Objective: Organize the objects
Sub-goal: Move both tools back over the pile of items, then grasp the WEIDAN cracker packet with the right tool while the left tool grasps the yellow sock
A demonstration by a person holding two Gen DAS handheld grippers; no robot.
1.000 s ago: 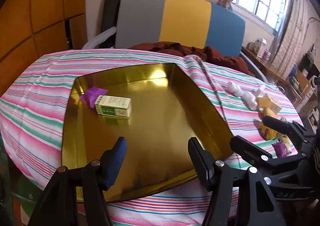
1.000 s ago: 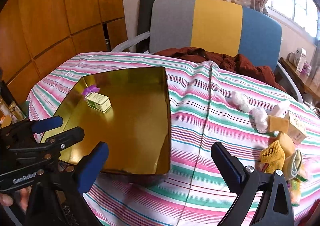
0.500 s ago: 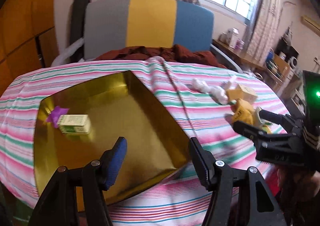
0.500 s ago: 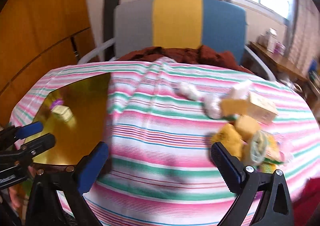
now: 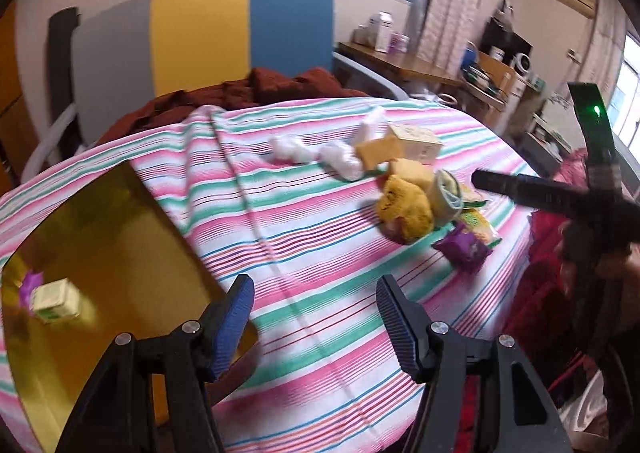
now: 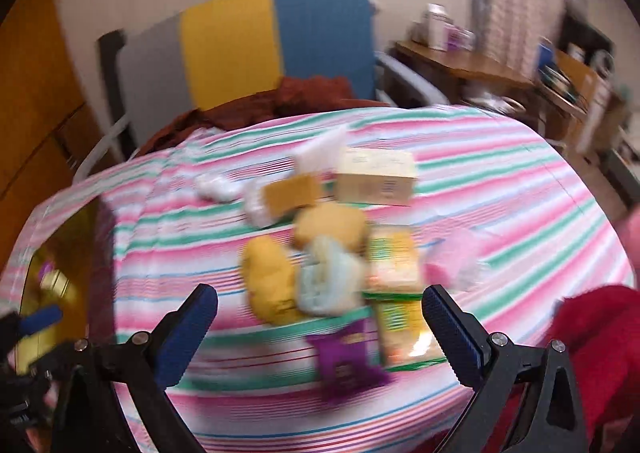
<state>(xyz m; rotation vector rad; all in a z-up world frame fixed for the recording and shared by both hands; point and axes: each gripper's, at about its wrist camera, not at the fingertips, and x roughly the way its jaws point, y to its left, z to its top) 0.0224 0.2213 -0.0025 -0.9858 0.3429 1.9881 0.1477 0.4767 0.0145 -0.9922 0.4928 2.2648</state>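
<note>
Purple packet [image 6: 346, 353], crinkly and light, is lying nearest my right gripper [image 6: 320, 323] in the pile right of the gold tray [image 5: 100, 253]. I'm holding both grippers' fingers wide and empty; left gripper [image 5: 312, 313] is hovering. I'd pinch its edges gently.

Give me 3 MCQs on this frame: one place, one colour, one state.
1. Where does the small green-and-white carton lie?
A. in the gold metal tray
B. on the chair
C. among the pile of items on the striped cloth

2. What colour is the snack packet nearest the right gripper?
A. red
B. purple
C. black

3. How do the jaws of the left gripper stand?
A. shut on the carton
B. shut on nothing
C. open, holding nothing

Answers: 1 A, the carton sits on the tray floor beside a purple scrap. 2 B, the purple wrapper lies just ahead of the fingers. 3 C, striped cloth shows in the wide gap.
</note>
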